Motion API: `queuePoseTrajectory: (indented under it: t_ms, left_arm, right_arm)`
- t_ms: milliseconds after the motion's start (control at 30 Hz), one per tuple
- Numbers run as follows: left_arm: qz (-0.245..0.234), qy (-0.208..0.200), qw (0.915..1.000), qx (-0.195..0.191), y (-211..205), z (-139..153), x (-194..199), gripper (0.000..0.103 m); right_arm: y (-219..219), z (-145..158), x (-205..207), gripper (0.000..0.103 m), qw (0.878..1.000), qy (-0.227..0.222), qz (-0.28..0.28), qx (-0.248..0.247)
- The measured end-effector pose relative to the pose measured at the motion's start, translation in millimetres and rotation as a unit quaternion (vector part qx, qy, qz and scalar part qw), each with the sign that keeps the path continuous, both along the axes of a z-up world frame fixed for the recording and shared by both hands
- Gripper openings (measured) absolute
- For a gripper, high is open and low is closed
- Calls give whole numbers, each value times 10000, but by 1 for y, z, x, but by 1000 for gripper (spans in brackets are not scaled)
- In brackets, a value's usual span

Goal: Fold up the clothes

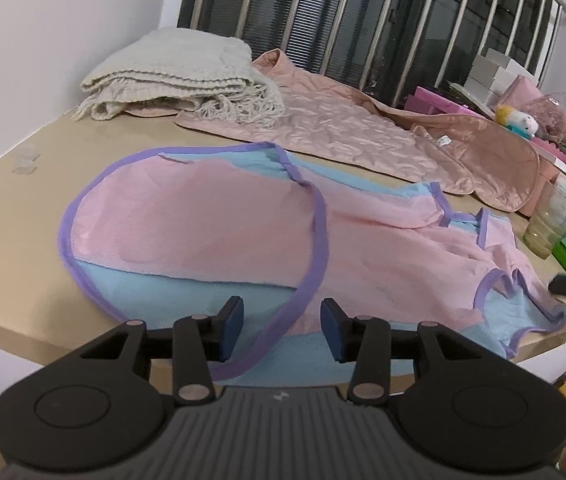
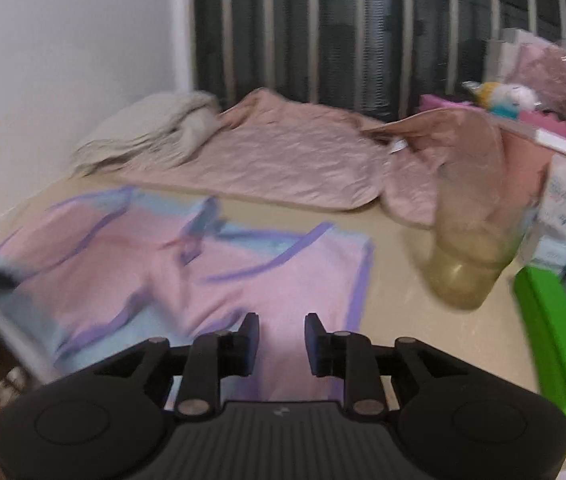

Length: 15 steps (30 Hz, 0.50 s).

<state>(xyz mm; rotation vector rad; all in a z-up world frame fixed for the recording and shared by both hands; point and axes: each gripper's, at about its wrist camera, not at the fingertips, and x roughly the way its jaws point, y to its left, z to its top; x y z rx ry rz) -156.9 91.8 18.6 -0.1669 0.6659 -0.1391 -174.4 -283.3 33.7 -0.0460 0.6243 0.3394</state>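
Both tongs stand open and hold nothing: the left tongs (image 1: pixel 282 330) hover over the near purple-bound edge of the pink and blue garment (image 1: pixel 211 232), and the right tongs (image 2: pixel 282 344) hover over its pink near edge, their view blurred. That garment lies spread nearly flat on the tan worktop (image 1: pixel 35 216), in front of a quilted pink jacket (image 1: pixel 343 136) and a folded cream blanket (image 1: pixel 175 68). It looks light, thin and limp, likely to sag and bunch, so I would pinch the purple binding (image 1: pixel 315 256) at 2 well-separated points, where the doubled cloth should grip best.
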Motion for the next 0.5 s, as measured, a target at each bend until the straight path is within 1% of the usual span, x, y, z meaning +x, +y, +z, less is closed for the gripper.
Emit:
queuePoseTrajectory:
  t_ms: [33, 67, 100, 133, 233, 267, 300, 333, 367, 400, 433, 467, 500]
  left_arm:
    - [-22, -7, 10000, 25, -1, 0, 0, 43]
    - [-45, -14, 10000, 53, -1, 0, 0, 43]
    - [-69, -22, 9999, 102, -1, -1, 0, 43]
    - [-92, -33, 9998, 155, -1, -1, 0, 43]
    - [-148, -69, 9990, 428, -1, -1, -4, 43]
    - [-198, -68, 9987, 475, -1, 0, -6, 43]
    - [-298, -120, 9983, 494, 0, 1, -9, 43]
    - [-452, -242, 9974, 513, 0, 4, -14, 43]
    - [-616, -367, 9960, 542, 0, 6, -19, 43]
    - [-823, -505, 9932, 647, -3, 8, -25, 46]
    - [-1001, -636, 9893, 848, -9, 9, -30, 54]
    - [-1185, -774, 9841, 1070, -15, 10, -36, 58]
    - [-1404, -946, 9757, 1391, -22, 7, -43, 62]
  right_arm:
    - [2, -5, -2, 22, 10000, 89, -8, 36]
    - [3, -12, -3, 9, 9998, 198, -46, 60]
    - [5, -17, -5, 3, 9996, 236, -161, -12]
    - [4, -18, -10, 2, 9993, 143, -325, -87]
    - [-3, -15, -13, 2, 9967, 67, -785, -183]
    - [-2, -12, -16, 3, 9968, -19, -772, -217]
    - [4, -9, -21, 7, 9979, -175, -575, -250]
    - [11, -6, -27, 8, 9985, -347, -333, -280]
    - [21, -3, -33, 8, 9978, -570, 43, -320]
    - [35, -1, -41, 11, 9943, -824, 554, -399]
    - [50, -1, -49, 16, 9866, -1037, 1129, -559]
    - [65, -2, -58, 26, 9747, -1233, 1711, -739]
    - [78, -6, -64, 29, 9625, -1382, 2084, -1055]
